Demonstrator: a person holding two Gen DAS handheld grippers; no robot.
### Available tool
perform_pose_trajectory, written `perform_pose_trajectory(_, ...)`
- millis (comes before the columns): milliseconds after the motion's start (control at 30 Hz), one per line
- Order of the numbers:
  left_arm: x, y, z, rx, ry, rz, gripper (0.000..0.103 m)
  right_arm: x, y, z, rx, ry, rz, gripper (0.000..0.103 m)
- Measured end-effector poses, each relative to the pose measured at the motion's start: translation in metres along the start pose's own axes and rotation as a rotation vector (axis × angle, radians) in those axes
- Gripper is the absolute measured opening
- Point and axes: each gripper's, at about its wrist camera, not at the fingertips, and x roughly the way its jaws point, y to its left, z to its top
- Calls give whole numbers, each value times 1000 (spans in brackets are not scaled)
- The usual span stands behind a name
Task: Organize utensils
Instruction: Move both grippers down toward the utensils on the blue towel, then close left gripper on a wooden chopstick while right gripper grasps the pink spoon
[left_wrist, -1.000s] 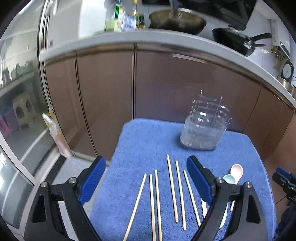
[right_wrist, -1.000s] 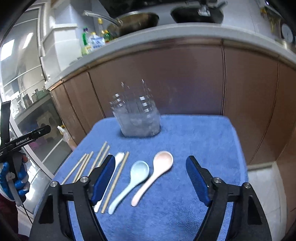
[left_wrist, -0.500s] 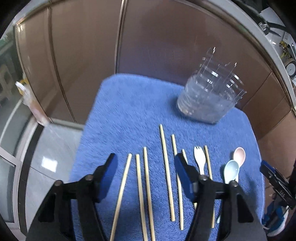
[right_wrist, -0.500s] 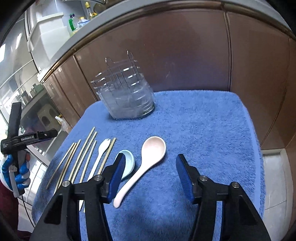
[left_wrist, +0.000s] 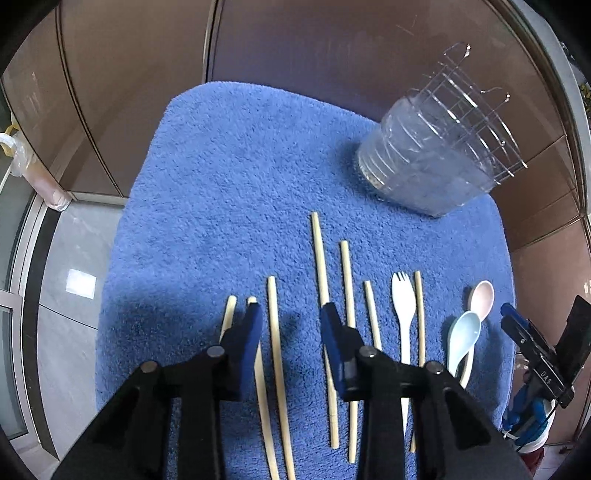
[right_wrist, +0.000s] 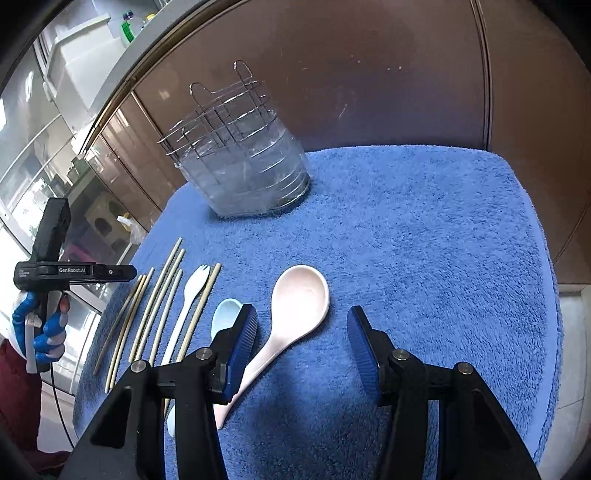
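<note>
blue towel (right_wrist: 424, 229) covers worktop; right half bare, utensils lined along near-left, clear holder (right_wrist: 251, 173) far. left gripper (left_wrist: 291, 325) fingers closing astride chopstick (left_wrist: 275, 332); right gripper (right_wrist: 301, 332) closing around pink spoon (right_wrist: 295, 306), untouched. brown cabinets (right_wrist: 369, 74) behind.

Towel (right_wrist: 424, 229) right half bare (holder (right_wrist: 251, 173) blocks rear).

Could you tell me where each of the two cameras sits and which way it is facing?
Left wrist: on the left gripper, looking steeply down at chopsticks between its closing jaws; its own fingers show.
Right wrist: on the right gripper, angled down over the pink spoon, jaws closing; its fingers and the person's gloved left hand show.
Shared: blue towel, clear utensil holder, white fork, light blue spoon.
</note>
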Motion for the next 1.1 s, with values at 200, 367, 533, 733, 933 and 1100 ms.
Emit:
perform_pose_trajectory(200, 15, -2, 5, -1, 42, 24, 20, 1, -2, 0, -8, 9, 8, 51)
perform_pose_trajectory(367, 25, -2, 7, -4, 67, 43, 17, 4, -5, 3, -5, 20, 16, 49)
perform_pose_trajectory(533, 30, -5, 8, -3, 81, 58, 16, 14, -13, 8, 1, 47, 34, 41)
perform_pose_trajectory(733, 31, -6, 11, -31, 89, 65, 12, 34, -20, 17, 7, 97, 48, 34)
perform_pose_trajectory(933, 31, 3, 13, -68, 89, 58, 5, 51, -19, 27, -29, 154, 58, 29)
perform_pose_trajectory(1100, 23, 3, 5, -77, 56, 35, 5, 53, -5, 33, -121, 184, 25, 9)
